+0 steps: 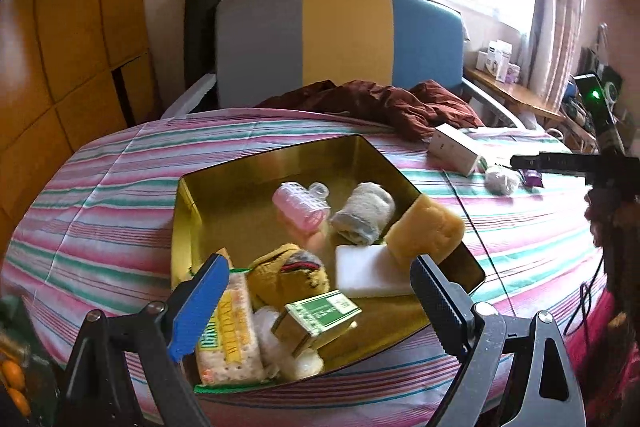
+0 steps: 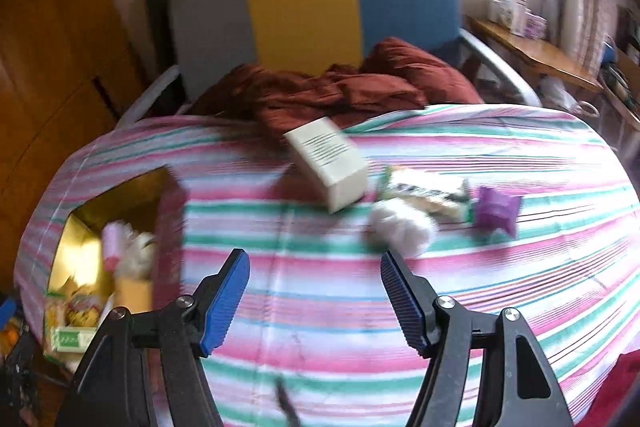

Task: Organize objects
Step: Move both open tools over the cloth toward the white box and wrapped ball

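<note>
On the striped pink, green and white bedspread [image 1: 120, 187] sits a shiny gold tin tray [image 1: 276, 163], square-edged and already crowded: a ribbed pink hair roller [image 1: 301, 207], a rolled grey cloth [image 1: 365, 213], a porous yellow sponge [image 1: 426, 231] leaning on the rim, a smooth white foam block [image 1: 368, 271], a knitted yellow piece [image 1: 290, 273], a green-and-white small box [image 1: 320, 317] and a cracker packet [image 1: 230, 335]. The left tool [image 1: 316, 301] hangs right over the tray's near edge, jaws spread wide, holding nothing, with the cracker packet and small box between its fingers. Over to the right, the right tool [image 2: 316, 301] hovers above bare bedspread, also wide and empty. Just ahead of it lies a fluffy white ball [image 2: 402, 227], then a cream carton [image 2: 330, 163], a green-trimmed wrapper [image 2: 428, 193] and a crinkled purple packet [image 2: 498, 209], all blurred. The tray sits off to its left. A rumpled rust-red blanket [image 2: 340, 87] is heaped against the grey, yellow and blue headboard [image 2: 304, 3].
</note>
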A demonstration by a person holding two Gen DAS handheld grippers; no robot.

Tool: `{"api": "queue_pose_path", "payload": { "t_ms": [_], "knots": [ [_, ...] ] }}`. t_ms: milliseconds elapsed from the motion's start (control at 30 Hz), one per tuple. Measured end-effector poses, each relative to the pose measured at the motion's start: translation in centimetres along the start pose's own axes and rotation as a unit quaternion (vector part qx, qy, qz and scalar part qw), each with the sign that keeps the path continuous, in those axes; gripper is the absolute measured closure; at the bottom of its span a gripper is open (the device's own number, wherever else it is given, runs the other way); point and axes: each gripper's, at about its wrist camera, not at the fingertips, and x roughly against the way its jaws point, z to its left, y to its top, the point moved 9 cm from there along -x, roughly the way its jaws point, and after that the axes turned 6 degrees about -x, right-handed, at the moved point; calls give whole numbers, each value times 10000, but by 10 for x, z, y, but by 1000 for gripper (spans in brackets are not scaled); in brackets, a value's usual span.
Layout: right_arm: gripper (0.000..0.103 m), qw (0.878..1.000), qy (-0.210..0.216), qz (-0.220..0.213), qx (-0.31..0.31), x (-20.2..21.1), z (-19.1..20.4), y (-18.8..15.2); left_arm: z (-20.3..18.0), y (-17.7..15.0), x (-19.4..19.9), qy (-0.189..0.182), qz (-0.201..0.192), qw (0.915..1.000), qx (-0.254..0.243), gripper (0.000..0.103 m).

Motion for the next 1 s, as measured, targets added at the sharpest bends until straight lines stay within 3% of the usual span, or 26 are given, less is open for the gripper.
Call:
{"api": "queue_pose_path", "payload": {
  "t_ms": [333,733,1000],
  "knots": [
    [34,9960,-495,-226,-711,-31,-88,30,-28,15,-17,-96,108,9992,-379,10],
    [33,9871,-500,351,-1479,-52,-127,12,-80,50,-53,-411,269,9949,-875,9],
    [33,9595,-578,183,-2753,-40,-180,10,-124,84,-74,-937,389,9900,-978,9]
  ]
}}
